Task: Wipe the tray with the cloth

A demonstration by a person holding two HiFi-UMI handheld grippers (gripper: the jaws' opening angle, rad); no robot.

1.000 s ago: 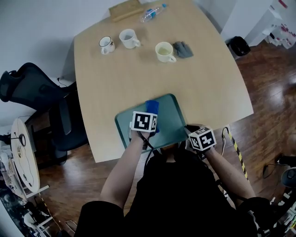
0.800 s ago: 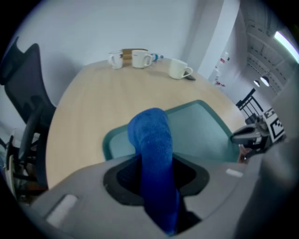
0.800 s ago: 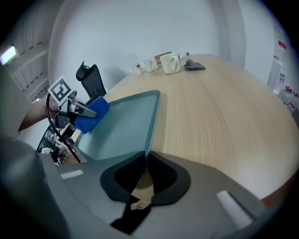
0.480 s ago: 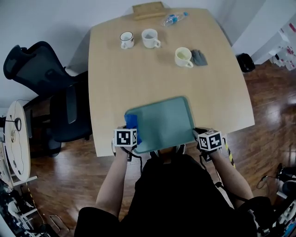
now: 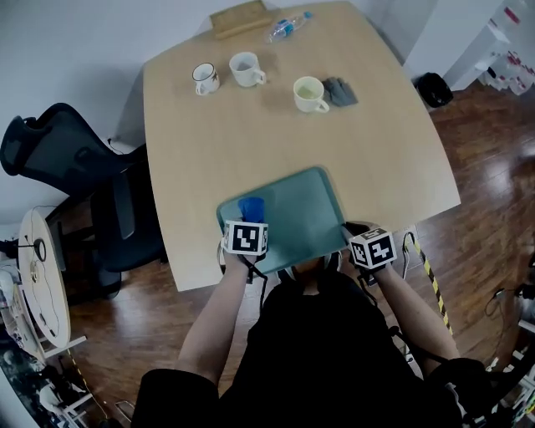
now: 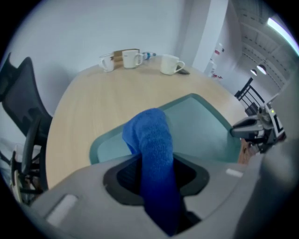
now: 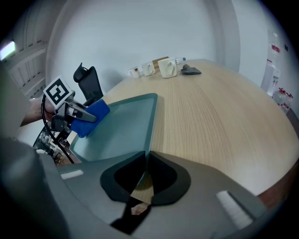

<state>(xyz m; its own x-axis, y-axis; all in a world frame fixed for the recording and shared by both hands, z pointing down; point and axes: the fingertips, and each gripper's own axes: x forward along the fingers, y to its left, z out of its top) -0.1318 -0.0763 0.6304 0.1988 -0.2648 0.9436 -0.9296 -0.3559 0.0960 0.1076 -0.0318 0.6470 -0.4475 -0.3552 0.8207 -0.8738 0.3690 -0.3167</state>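
Observation:
A teal tray (image 5: 297, 213) lies at the near edge of the wooden table (image 5: 251, 134). A blue cloth (image 5: 251, 207) rests on the tray's left part. My left gripper (image 5: 247, 227) is shut on it. In the left gripper view the cloth (image 6: 152, 140) runs up between the jaws and folds over onto the tray (image 6: 201, 126). My right gripper (image 5: 349, 236) holds the tray's near right corner. In the right gripper view its jaws (image 7: 145, 156) are closed on the tray's rim (image 7: 152, 121). That view also shows the left gripper (image 7: 70, 112) with the cloth (image 7: 93, 115).
At the table's far side stand three mugs (image 5: 205, 78) (image 5: 247, 68) (image 5: 309, 94), a grey rag (image 5: 338, 90), a water bottle (image 5: 288, 25) and a wooden box (image 5: 238, 17). A black office chair (image 5: 50, 150) is left of the table. Wood floor surrounds it.
The left gripper drew the cloth from the tray's middle to its left near corner, then a little back onto the left part. The right gripper has stayed on the tray's corner.

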